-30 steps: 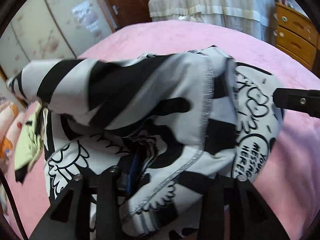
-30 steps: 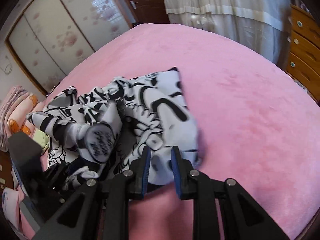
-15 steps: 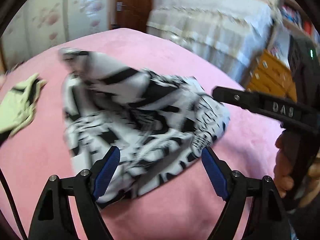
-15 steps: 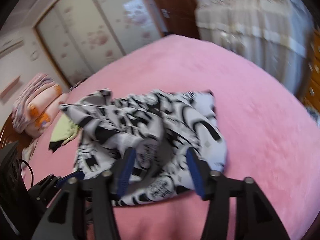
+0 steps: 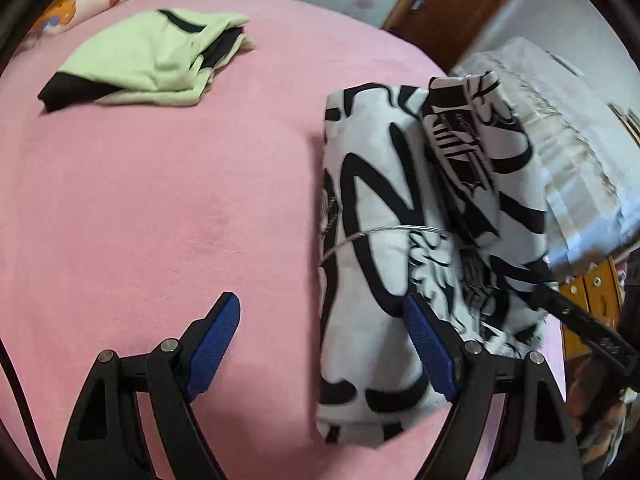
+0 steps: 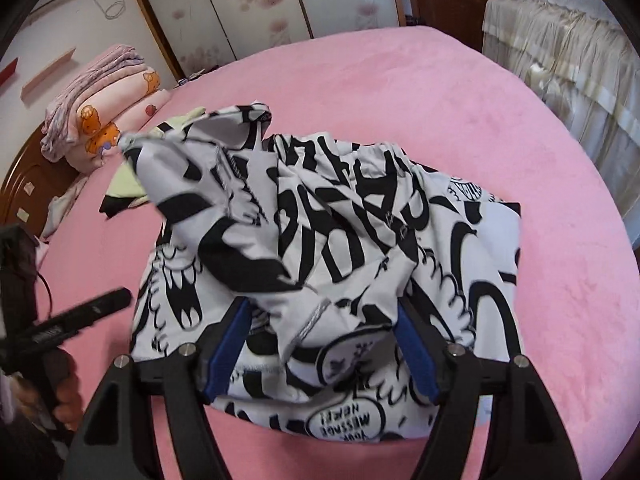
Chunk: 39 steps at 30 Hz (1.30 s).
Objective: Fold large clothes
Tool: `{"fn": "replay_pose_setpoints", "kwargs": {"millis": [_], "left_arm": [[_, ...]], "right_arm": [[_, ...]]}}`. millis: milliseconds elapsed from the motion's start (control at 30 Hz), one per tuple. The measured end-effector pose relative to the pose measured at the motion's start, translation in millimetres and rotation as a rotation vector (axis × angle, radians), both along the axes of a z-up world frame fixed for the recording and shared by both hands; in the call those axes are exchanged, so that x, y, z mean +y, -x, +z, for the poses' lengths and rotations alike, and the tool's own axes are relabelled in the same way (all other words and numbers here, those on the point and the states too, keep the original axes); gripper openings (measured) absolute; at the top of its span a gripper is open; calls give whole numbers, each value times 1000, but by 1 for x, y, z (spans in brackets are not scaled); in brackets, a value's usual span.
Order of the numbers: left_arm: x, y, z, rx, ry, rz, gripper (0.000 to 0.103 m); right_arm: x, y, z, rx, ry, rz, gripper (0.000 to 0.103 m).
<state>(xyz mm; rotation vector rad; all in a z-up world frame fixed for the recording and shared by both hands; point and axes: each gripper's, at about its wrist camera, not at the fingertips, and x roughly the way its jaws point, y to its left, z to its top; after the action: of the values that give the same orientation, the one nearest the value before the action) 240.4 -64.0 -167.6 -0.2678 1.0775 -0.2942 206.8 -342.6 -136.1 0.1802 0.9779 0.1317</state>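
A white garment with bold black cartoon print (image 6: 360,264) lies bunched in a loose folded heap on the pink bed (image 6: 500,128). In the left wrist view it (image 5: 376,216) lies as a long bundle on the right. My left gripper (image 5: 320,344) is open and empty over bare pink cover, its right finger beside the bundle's left edge. My right gripper (image 6: 320,344) is open, its blue-padded fingers (image 6: 224,352) straddling the near part of the heap, with cloth between them. A raised flap of the garment (image 6: 168,160) sticks up at the left.
A folded pale green and black garment (image 5: 152,60) lies at the bed's far left. Pink bedding with bear print (image 6: 104,112) is stacked by the wooden headboard (image 6: 24,184). A curtained piece of furniture (image 6: 560,60) and a wooden drawer unit (image 5: 600,300) stand beyond the bed's right side.
Both grippers let go of the garment and opened wide. The garment dropped onto the bed in a heap. My left gripper swung left, toward the green garment.
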Motion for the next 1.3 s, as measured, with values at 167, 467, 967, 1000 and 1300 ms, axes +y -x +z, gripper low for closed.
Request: {"fn": "replay_pose_setpoints", "kwargs": {"millis": [167,467,967,1000,1300], "left_arm": [[-12,-8,-1,30,25,2,82],[-44,9,11,-2,27,-101,82],[-66,7,-6,59,12,-222,85],[-67,4,-6,57,10,-221,85],[-80,3,10,11,14,-233,85]], "right_arm": [[14,-18,-2,69,92,53,28],[-84,67,-26,-23,-395,-259,19],[-100,62,-49,34,-408,-304,46],[-101,56,-50,43,-423,-295,46],[-86,54,0,-24,-268,-190,11]]}}
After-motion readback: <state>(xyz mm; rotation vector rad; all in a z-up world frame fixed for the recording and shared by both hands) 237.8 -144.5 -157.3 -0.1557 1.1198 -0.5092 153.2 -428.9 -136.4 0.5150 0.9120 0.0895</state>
